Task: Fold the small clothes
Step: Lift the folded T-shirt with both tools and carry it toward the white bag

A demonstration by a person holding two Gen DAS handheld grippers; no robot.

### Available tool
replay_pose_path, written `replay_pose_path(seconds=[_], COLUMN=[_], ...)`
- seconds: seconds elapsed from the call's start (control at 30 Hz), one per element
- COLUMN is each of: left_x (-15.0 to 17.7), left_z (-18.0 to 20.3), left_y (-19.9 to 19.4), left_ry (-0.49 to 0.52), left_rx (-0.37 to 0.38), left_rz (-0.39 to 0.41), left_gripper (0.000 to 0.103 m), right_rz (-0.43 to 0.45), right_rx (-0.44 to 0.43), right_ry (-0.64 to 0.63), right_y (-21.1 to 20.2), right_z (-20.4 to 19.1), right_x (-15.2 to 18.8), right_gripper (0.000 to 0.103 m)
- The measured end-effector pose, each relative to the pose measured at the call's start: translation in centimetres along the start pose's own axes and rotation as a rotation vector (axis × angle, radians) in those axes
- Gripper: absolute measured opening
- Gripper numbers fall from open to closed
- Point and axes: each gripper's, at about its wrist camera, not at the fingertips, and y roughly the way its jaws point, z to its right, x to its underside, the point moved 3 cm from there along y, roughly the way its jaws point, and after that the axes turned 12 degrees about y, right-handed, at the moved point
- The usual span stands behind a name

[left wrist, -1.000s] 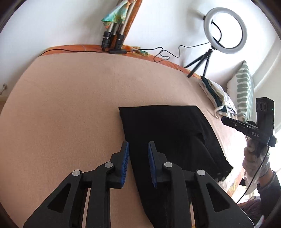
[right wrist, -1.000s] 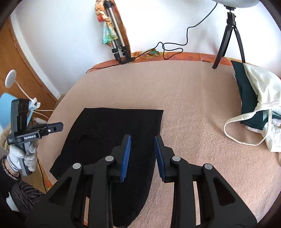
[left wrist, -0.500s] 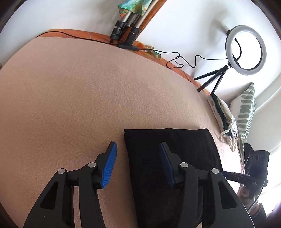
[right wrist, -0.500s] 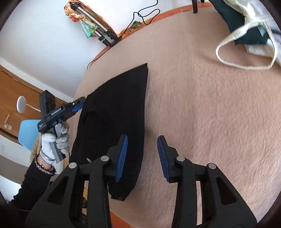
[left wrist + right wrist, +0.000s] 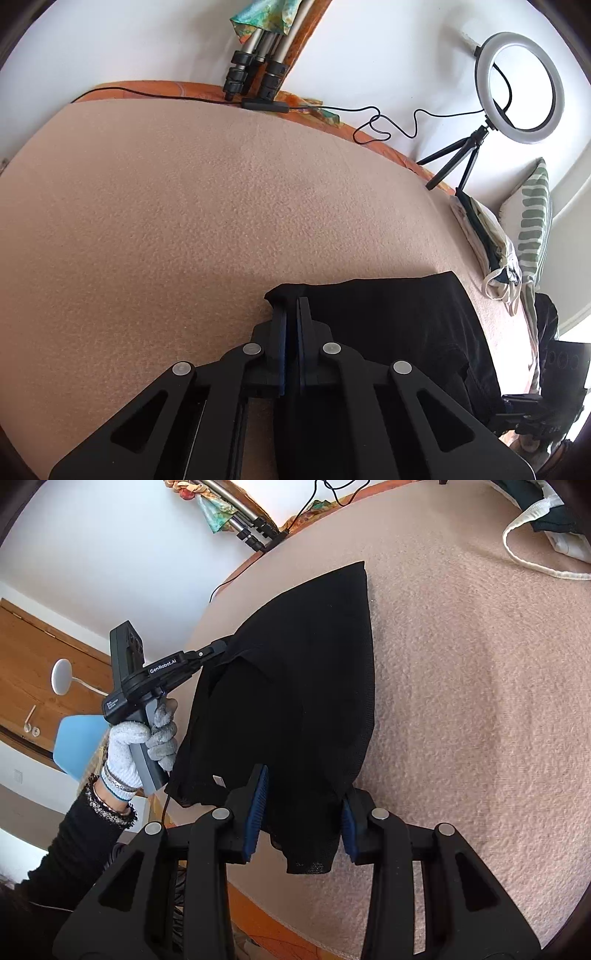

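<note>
A black garment lies on the pink blanket; it also shows in the left wrist view. My left gripper is shut on the garment's far left corner, also seen from the side in the right wrist view. My right gripper is open, its blue-padded fingers standing on either side of the garment's near end, the cloth between them. The right gripper body shows dimly at the lower right of the left wrist view.
A pile of white and dark green clothes lies at the far right, also in the left wrist view. A ring light on a tripod, folded tripod legs, a cable and a striped pillow line the far edge.
My left gripper moved onto the garment's corner and closed on it. My right gripper came down to the garment's near end and opened wider around it.
</note>
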Motion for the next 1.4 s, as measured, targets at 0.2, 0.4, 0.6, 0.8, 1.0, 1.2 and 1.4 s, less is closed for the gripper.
replay_pose_path(seconds=[0.2, 0.4, 0.6, 0.8, 1.0, 1.2, 1.4], left_x=[-0.1, -0.8, -0.8, -1.3, -2.1, -3.4, -6.3], left_z=[-0.4, 1.0, 2.0, 4.1, 5.9, 8.3, 12.6], left_y=[0.1, 1.0, 0.6, -1.9, -4.3, -6.1, -7.5], left_ry=[-0.041, 0.026, 0.088, 0.199, 0.266, 0.290, 0.332], left_rx=[0.032, -0.013, -0.131, -0.224, -0.243, -0.219, -0.174], left_rz=[-0.008, -0.004, 0.010, 0.089, 0.163, 0.219, 0.274], left_gripper=[0.019, 0.003, 0.004, 0.003, 0.003, 0.003, 0.003], right_rz=[0.007, 0.042, 0.032, 0.065, 0.129, 0.179, 0.253], right_rx=[-0.029, 0.023, 0.126, 0.278, 0.342, 0.365, 0.372], right_ry=[0.045, 0.039, -0.005, -0.108, -0.196, -0.236, -0.236], right_y=[0.1, 0.5, 0.9, 1.0, -0.7, -2.9, -6.7], right_z=[0.7, -0.2, -0.8, -2.8, -5.1, -6.2, -6.5], right_x=[-0.1, 0.1, 0.0, 0.4, 0.4, 0.3, -0.8], right_gripper=[0.037, 0.037, 0.010, 0.008, 0.007, 0.007, 0.007])
